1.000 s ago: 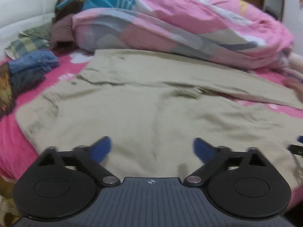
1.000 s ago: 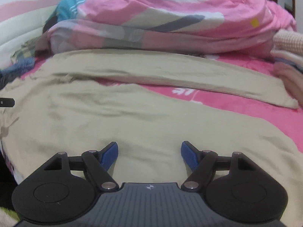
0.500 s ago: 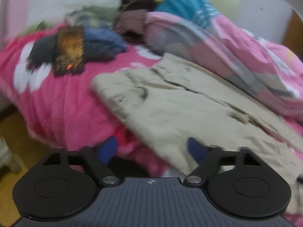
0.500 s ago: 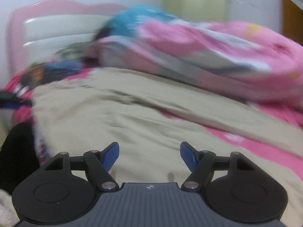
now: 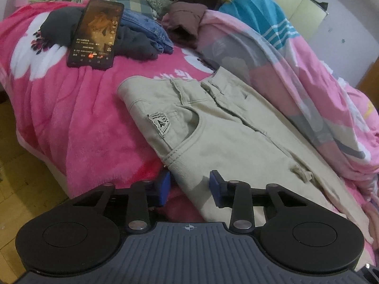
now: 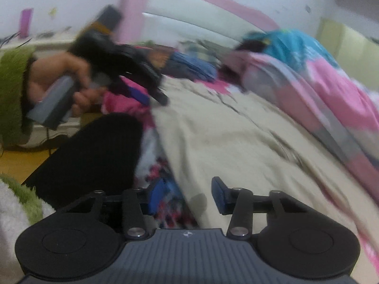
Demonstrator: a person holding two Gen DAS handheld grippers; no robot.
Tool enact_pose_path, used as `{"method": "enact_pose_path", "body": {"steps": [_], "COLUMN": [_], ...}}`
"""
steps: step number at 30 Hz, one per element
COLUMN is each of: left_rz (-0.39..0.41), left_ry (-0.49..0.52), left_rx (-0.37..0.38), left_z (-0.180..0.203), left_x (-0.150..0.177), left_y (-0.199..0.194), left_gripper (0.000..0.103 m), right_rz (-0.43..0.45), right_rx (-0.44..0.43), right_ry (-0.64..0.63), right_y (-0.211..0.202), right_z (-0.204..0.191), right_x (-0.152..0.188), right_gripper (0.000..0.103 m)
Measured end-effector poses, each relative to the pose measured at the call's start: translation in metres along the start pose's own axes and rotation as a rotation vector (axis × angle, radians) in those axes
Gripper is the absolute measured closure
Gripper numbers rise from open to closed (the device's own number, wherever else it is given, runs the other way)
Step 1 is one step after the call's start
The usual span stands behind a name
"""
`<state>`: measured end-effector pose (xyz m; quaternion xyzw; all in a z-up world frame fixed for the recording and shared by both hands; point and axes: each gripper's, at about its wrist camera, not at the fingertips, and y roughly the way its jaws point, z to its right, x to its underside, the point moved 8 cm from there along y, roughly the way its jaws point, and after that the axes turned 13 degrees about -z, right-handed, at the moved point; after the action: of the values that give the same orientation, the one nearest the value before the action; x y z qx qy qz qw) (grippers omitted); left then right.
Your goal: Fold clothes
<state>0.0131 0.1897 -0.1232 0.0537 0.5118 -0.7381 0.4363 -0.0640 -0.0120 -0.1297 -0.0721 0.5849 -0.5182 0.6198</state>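
We saw the beige trousers spread flat on the pink flowered blanket of the bed, filling the centre and lower right of the left wrist view, their waistband toward the upper middle and a small sewn patch near the front pocket. The left gripper sat at the bottom centre of that frame, right at the near hem of the trousers; its jaws stood apart at a moderate width with the cloth edge lying between them, and the blue pads did not pinch the fabric.

In the upper left of the same view a phone with a lit screen leaned on a pile of dark and denim clothes. A rumpled pink and teal quilt ran down the right side, touching the far edge of the trousers.

The right wrist view was blurred. The right gripper hung at the bottom centre over the near edge of the trousers, jaws parted with nothing between them. In the left of that frame we made out the person's left hand gripping the handle of the left gripper, whose tips reached the trousers' edge.
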Motion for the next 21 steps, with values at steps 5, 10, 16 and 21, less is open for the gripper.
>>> {"method": "enact_pose_path", "body": {"steps": [5, 10, 16, 21], "left_rz": [0.004, 0.018, 0.053, 0.034], "left_ry": [0.005, 0.009, 0.009, -0.014], "left_rx": [-0.004, -0.003, 0.005, 0.027], "left_z": [0.0, 0.0, 0.0, -0.007], "left_x": [-0.001, -0.003, -0.006, -0.004], "left_y": [0.002, 0.0, -0.008, -0.006], "left_gripper": [0.068, 0.083, 0.091, 0.089], "right_rz": [0.003, -0.049, -0.003, -0.053], "right_rx": [0.027, 0.147, 0.079, 0.052], "right_ry": [-0.157, -0.275, -0.143, -0.176], "right_y": [0.029, 0.06, 0.039, 0.053], "right_z": [-0.022, -0.03, -0.014, -0.024], "right_x": [-0.019, -0.02, -0.033, -0.021], "right_gripper": [0.062, 0.084, 0.1, 0.1]}}
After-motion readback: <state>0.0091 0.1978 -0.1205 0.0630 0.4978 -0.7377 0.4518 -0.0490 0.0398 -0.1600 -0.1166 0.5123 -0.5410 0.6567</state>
